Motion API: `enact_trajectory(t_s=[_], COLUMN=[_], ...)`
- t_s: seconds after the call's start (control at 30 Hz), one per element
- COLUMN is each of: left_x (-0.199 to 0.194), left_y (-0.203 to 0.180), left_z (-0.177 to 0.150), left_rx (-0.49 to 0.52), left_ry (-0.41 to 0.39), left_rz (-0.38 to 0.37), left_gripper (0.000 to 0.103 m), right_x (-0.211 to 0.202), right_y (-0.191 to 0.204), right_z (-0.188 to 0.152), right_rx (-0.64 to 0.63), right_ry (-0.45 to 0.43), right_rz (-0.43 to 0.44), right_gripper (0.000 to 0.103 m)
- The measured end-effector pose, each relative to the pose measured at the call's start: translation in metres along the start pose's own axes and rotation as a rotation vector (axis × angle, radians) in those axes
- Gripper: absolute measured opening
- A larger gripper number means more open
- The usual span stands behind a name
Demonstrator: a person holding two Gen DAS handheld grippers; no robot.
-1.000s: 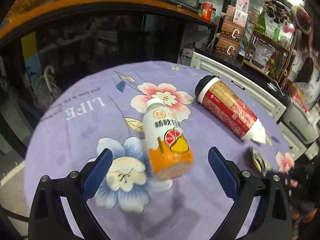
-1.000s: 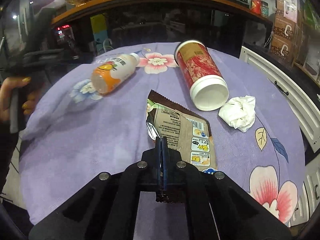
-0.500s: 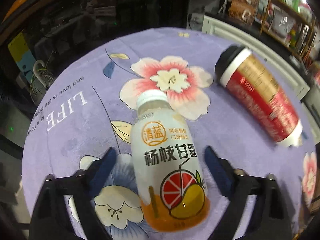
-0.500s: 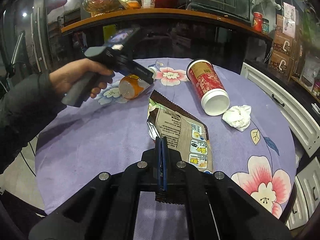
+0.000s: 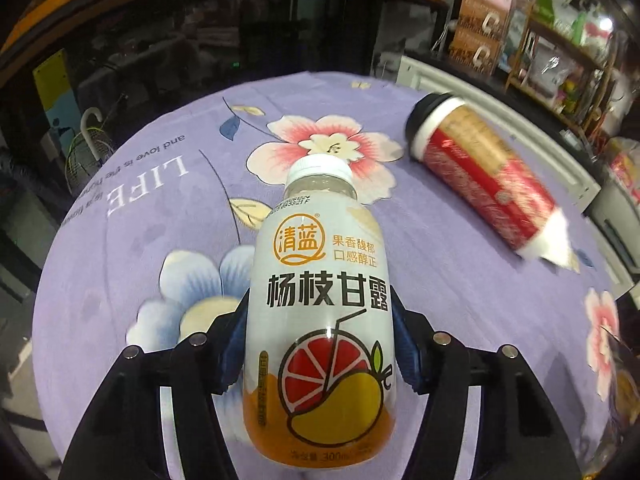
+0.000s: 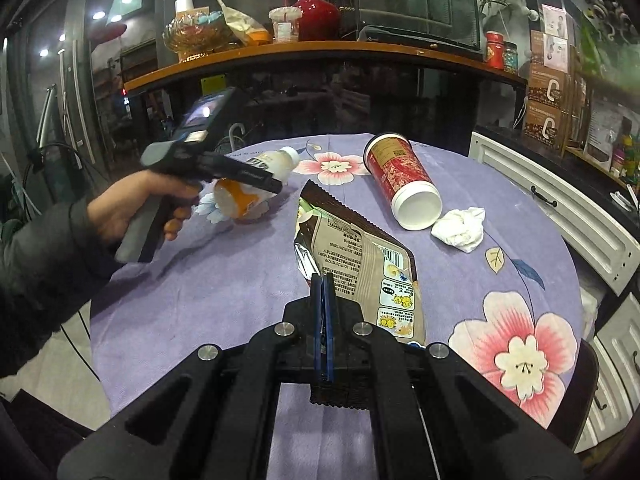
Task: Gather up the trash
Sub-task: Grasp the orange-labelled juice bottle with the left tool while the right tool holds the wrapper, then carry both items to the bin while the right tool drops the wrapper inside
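1. The juice bottle (image 5: 320,312) lies on its side on the purple-clothed counter (image 5: 120,280). Its long axis runs straight ahead of the left gripper (image 5: 320,336), cap pointing away, orange base nearest the camera.
2. Left jaws have just been closing with the bottle between them; the blue pads now sit against both flanks of the body, gripping across the short axis near mid-label.
3. The left hand (image 6: 132,212) is the one on the bottle. The right gripper (image 6: 323,320) is well apart from it, jaws closed on the near edge of the snack wrapper (image 6: 360,256), which looks lifted off the cloth.
4. Nearby: the red paper cup (image 6: 400,184) on its side to the bottle's right, apart from it; the crumpled tissue (image 6: 460,228) just beside the cup's open mouth.
5. Nothing stands over the bottle, so a lift looks unobstructed. Judged risk: smooth round body may slip or roll in the pads.
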State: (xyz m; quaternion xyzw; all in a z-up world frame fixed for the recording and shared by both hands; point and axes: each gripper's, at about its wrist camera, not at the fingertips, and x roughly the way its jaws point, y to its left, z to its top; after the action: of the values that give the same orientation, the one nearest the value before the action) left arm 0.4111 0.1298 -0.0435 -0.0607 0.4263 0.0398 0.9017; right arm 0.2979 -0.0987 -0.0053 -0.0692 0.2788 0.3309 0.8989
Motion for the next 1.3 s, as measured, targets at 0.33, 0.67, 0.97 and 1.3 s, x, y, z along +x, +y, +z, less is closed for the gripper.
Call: enact_trajectory(t_s=[0.33,0.67,0.97,1.3], left_x=[-0.080,-0.112,-0.118,-0.101], left_y=[-0.051,-0.135,-0.217,-0.304], left_z=[-0.045,-0.066,-0.080,-0.094], left_rx=[0.040,0.112,0.218,0.341], left_ry=[-0.181,-0.247,-0.267,-0.229], left_rz=[-0.110,-0.286,-0.415,-0.517], left_gripper=[0.060,0.060,0.060,0.060], right_x=[-0.035,-0.088,-0.124,-0.093], right_y=[-0.015,-0.051,-0.126,-0.247], right_z=[-0.016,-0.039,-0.076,-0.138], right_rx=[0.050,0.109,0.251,0.503], right_ry=[-0.043,-0.077,-0.078,0.006], right_rz=[-0.017,-0.098,-0.254,-0.344], right_gripper=[0.002,0.002,0.002,0.002])
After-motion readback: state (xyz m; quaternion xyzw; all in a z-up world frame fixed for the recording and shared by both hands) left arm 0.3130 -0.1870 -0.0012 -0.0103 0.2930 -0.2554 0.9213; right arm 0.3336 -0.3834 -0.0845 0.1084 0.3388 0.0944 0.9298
